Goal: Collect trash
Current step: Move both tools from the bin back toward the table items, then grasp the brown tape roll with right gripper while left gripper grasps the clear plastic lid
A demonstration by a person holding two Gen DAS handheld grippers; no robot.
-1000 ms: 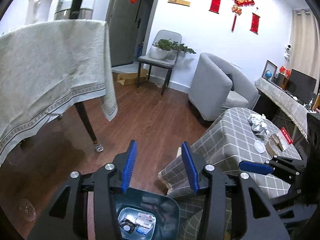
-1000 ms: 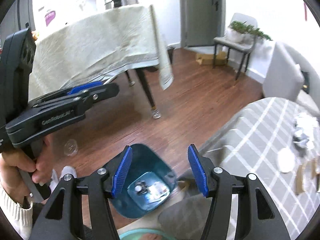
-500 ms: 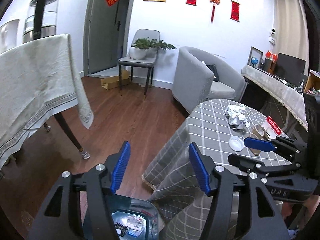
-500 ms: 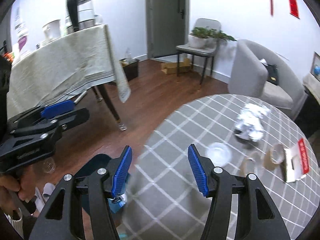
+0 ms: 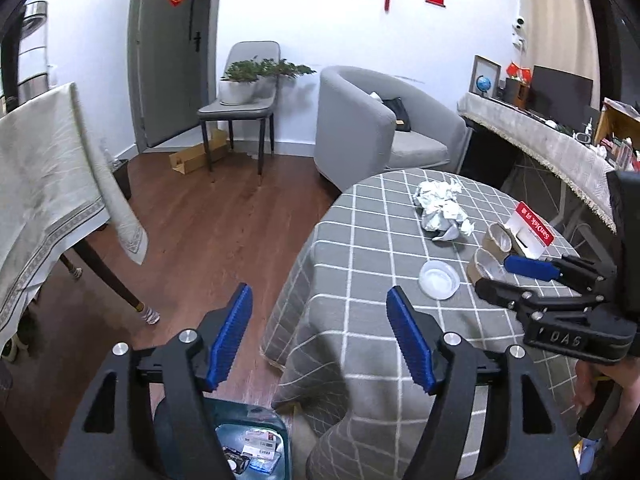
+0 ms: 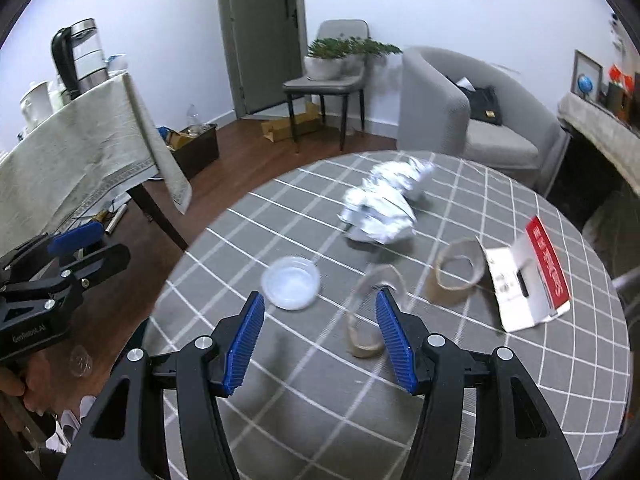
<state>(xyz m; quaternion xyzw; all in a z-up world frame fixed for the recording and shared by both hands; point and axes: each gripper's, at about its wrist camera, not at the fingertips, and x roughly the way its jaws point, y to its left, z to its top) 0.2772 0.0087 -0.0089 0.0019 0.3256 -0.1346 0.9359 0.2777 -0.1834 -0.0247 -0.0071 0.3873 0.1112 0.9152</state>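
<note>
Trash lies on the round table with the grey checked cloth: crumpled silver foil, a clear plastic lid, two brown tape rings and a red-and-white card package. My right gripper hangs open over the table's near part, just short of the lid and the nearer ring, nothing between its fingers. My left gripper is over the table's left edge, its jaws opening and empty. Below it stands the teal trash bin with wrappers inside. The foil and lid show in the left wrist view too.
A cloth-covered table with a kettle stands at left on the wooden floor. A chair with a plant, a grey armchair and a sideboard line the back. A clear cup lies on the floor.
Both grippers swung right, from over the bin and floor to the checked table. The left jaws spread wider; the right jaws kept their gap. The bin slid to the bottom of view.
</note>
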